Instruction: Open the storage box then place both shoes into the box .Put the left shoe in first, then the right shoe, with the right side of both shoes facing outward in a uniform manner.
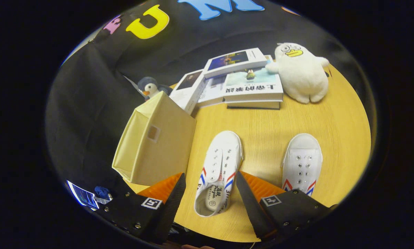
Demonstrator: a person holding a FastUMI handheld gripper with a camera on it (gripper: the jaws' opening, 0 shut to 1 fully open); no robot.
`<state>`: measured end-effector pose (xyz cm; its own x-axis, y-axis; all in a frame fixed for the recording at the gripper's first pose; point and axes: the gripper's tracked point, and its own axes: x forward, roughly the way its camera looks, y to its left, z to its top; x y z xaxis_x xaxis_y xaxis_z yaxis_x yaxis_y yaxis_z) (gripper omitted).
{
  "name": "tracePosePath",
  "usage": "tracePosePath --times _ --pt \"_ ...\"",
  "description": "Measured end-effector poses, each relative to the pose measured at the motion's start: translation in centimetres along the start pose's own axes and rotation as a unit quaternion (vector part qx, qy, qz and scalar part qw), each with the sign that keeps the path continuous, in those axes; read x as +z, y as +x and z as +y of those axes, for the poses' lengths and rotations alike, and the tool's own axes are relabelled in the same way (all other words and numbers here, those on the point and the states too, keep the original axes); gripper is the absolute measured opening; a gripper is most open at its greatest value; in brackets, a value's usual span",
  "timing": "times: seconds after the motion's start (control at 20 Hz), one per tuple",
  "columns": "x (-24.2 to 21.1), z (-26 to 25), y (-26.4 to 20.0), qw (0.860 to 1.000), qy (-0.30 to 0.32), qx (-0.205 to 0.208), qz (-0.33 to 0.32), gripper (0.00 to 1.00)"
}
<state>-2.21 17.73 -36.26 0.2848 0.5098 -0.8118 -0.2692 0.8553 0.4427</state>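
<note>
Two white shoes lie on the wooden counter, toes pointing away from the gripper. One shoe sits between the jaws, which stand wide apart and hold nothing; no finger touches it. The other shoe lies beyond the right-hand finger, well apart from the first. The storage box, a beige fabric cube, stands just beside the first shoe, ahead of the left-hand finger. Its opening cannot be made out from here, so whether it is open cannot be told.

Judging by the task, the box comes first. If it proves closed, the gripper should swing over to it rather than close on the shoe, and pinch an edge lightly, since the soft walls may buckle. Books and a plush duck sit further back, clear of the work.
</note>
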Motion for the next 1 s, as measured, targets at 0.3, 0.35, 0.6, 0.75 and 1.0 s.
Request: tracePosePath --times 0.3,0.35,0.6,0.75,1.0 --pt "-4.1 -3.1 4.3 0.997 -0.02 -0.039 0.057 0.86" --pt "-4.4 -3.3 4.8 0.997 -0.023 -0.044 0.06 0.79" --pt "-3.6 -3.2 6.5 0.996 -0.036 -0.054 0.059 0.67" --pt "-3.5 -2.5 6.6 0.995 -0.051 -0.052 0.063 0.24" --pt "-3.0 -2.1 5.7 0.997 0.003 -0.049 0.068 0.04"
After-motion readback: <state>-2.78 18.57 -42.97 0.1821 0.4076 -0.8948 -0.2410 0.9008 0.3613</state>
